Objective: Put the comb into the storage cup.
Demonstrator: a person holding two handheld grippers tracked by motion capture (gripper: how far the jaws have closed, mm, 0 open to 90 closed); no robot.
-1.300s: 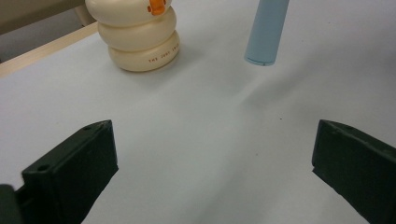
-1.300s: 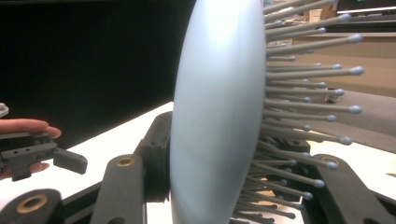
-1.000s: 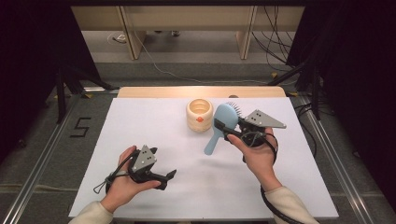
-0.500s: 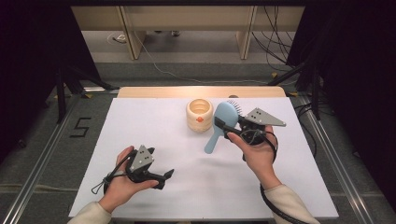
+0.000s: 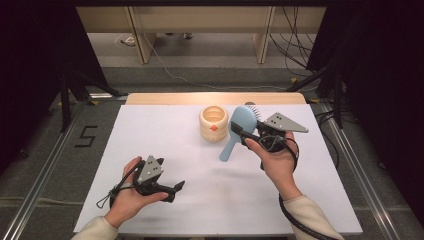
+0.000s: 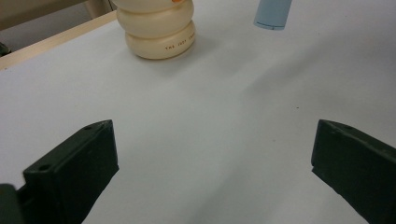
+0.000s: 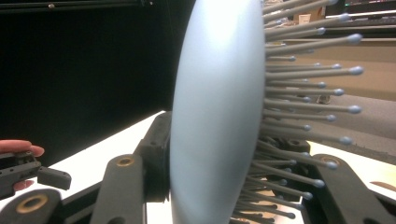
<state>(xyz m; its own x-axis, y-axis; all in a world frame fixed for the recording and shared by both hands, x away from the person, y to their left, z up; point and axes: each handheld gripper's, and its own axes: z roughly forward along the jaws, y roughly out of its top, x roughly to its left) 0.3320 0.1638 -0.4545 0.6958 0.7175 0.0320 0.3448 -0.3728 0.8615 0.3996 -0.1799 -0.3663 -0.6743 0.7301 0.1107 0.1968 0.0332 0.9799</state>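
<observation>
**Brush held up, both hands at rest**

Nothing has moved since the earlier frames: both hands, the brush and the cup sit where they were.

High view: the right gripper (image 5: 245,134) is clamped on the brush (image 5: 239,131), its jaws pinching the head across back and bristles. The brush is pale blue, with an oval head and a short straight handle that slants down and to the left, its end hanging just above the table (image 5: 165,135). Bristles poke out past the far edge of the head. The cream cup (image 5: 214,123) stands on the table just left of the brush head, near but apart from it. The left gripper (image 5: 176,188) lies low at the near left of the table, well away from the brush, jaws spread with nothing between them.

Left gripper view: the two black jaws stand wide apart over bare white table. The cup (image 6: 156,28), ringed like stacked rolls, stands ahead, and the blue handle end of the brush (image 6: 273,14) hangs at the top.

Right gripper view: the brush (image 7: 215,112) stands edge-on between the jaws, smooth blue back to the left, ball-tipped bristles to the right. The left gripper (image 7: 53,177) shows far off at the lower left.
</observation>
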